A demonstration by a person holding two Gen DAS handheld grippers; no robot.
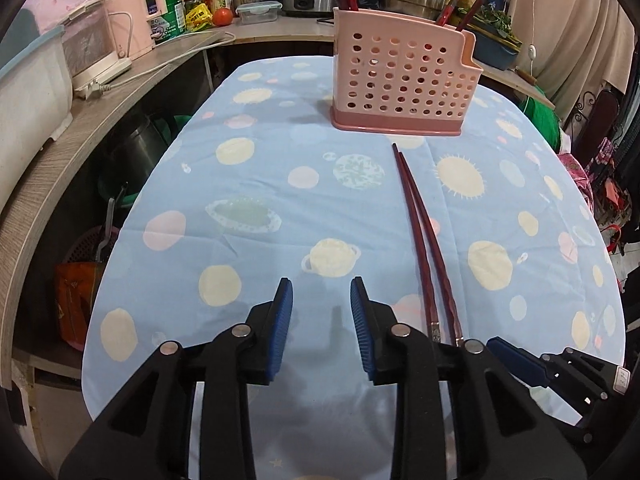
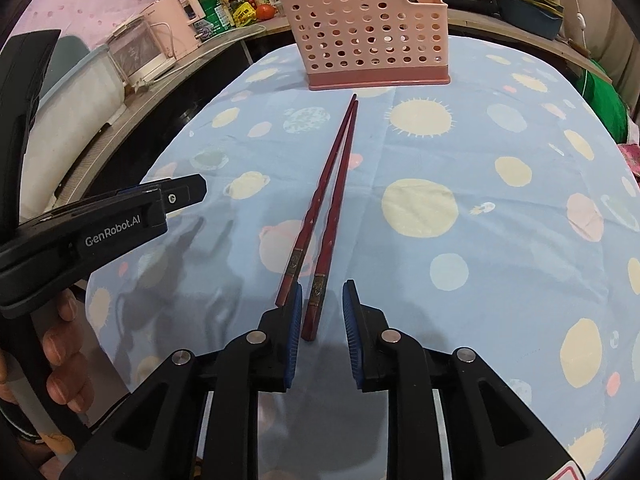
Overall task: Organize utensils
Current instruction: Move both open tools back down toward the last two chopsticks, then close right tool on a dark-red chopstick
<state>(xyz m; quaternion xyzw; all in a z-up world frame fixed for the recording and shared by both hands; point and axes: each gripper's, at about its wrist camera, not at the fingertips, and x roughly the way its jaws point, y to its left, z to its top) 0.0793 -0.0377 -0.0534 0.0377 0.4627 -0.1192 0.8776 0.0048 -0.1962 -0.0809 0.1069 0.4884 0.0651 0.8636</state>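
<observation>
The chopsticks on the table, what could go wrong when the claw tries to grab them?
The right claw is open with only one of the two chopsticks between its pads, so it might lift just that one. The holder is tall and light-looking, so poking chopsticks in at a slant might tip it.

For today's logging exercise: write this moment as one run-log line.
left gripper open, empty | right gripper open around chopsticks | holder upright
</observation>
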